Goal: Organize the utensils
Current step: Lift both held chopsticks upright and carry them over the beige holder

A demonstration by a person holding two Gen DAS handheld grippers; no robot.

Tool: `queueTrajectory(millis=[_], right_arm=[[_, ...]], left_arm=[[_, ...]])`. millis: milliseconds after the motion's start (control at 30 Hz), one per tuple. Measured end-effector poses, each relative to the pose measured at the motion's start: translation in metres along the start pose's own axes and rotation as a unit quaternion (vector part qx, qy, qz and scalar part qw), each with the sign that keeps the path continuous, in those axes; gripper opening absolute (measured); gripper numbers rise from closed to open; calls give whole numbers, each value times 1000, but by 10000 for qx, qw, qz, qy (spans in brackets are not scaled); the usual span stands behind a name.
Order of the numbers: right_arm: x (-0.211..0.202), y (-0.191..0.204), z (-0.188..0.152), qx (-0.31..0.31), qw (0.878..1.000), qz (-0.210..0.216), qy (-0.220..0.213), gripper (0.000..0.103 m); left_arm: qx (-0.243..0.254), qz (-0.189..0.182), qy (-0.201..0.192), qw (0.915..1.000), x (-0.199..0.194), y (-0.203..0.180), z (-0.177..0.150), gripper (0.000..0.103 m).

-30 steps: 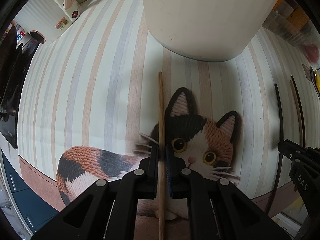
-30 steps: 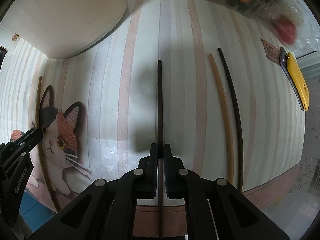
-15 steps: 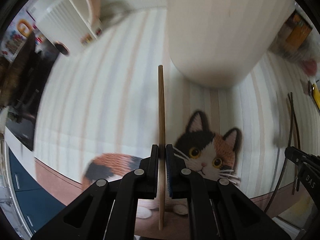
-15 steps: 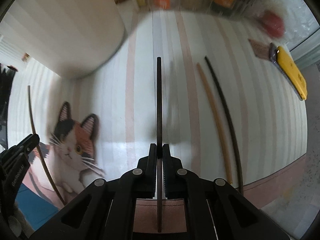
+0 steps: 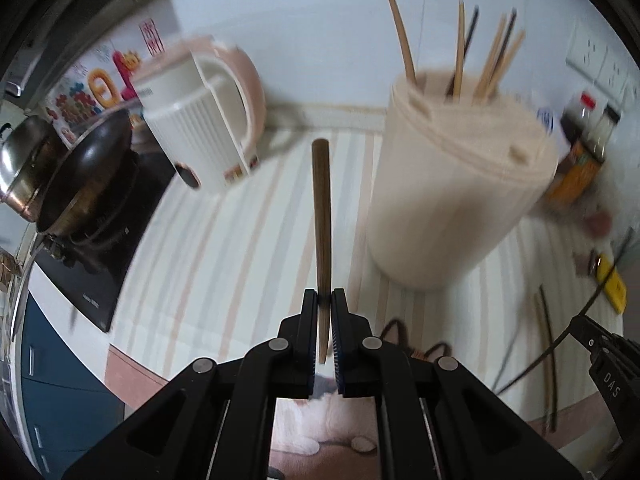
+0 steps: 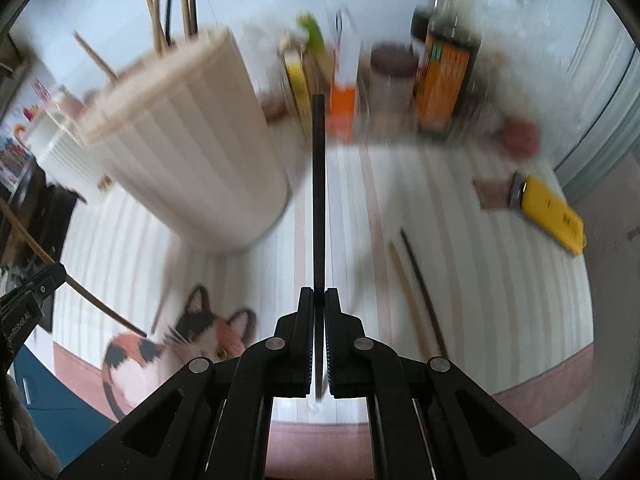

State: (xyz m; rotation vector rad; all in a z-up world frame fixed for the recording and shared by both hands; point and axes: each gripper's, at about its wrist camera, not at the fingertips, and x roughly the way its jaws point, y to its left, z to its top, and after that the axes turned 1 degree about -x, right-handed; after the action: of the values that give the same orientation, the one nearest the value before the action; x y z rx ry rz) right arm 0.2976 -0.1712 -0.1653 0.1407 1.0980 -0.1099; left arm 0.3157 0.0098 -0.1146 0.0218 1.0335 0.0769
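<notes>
Left wrist view: fingers clamp a brown chopstick; right fingers clamp a black chopstick; tips should clear the holder rim ahead before release.

Left claw: we hold it raised and angled steeply downward, jaws pinched on a brown chopstick that runs out ahead of the tips. Right claw: we hold it likewise raised and pitched down, jaws clamped on a black chopstick.
</notes>
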Motion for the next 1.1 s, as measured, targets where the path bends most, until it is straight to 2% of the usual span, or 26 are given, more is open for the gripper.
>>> queueTrajectory(millis=[133, 200, 400, 633, 800, 933, 1100], right_arm=[[-20, 1, 18, 24, 9992, 19, -406, 5], [-35, 1, 29, 43, 9977, -20, -678, 5], [-70, -1, 60, 111, 9938, 119, -1101, 5], [-121, -3, 105, 236, 9877, 578, -1433, 5], [-167, 6, 143, 131, 9789, 848, -1856, 5], [-180, 18, 166, 18, 9757, 946, -1978, 5], [-163, 35, 186, -102, 9777, 945, -1870, 5]], left_arm=[[-108, 192, -453, 9987, -22, 4, 20, 4], [-163, 238, -597, 9978, -29, 8, 29, 4], [-335, 181, -882, 9954, -55, 10, 56, 4], [-675, -264, -1199, 9901, -104, 19, 94, 4], [-810, -629, -1443, 9842, -131, 16, 126, 4], [-830, -896, -1423, 9823, -131, 9, 149, 4], [-795, -1019, -1226, 9840, -103, -2, 171, 4]])
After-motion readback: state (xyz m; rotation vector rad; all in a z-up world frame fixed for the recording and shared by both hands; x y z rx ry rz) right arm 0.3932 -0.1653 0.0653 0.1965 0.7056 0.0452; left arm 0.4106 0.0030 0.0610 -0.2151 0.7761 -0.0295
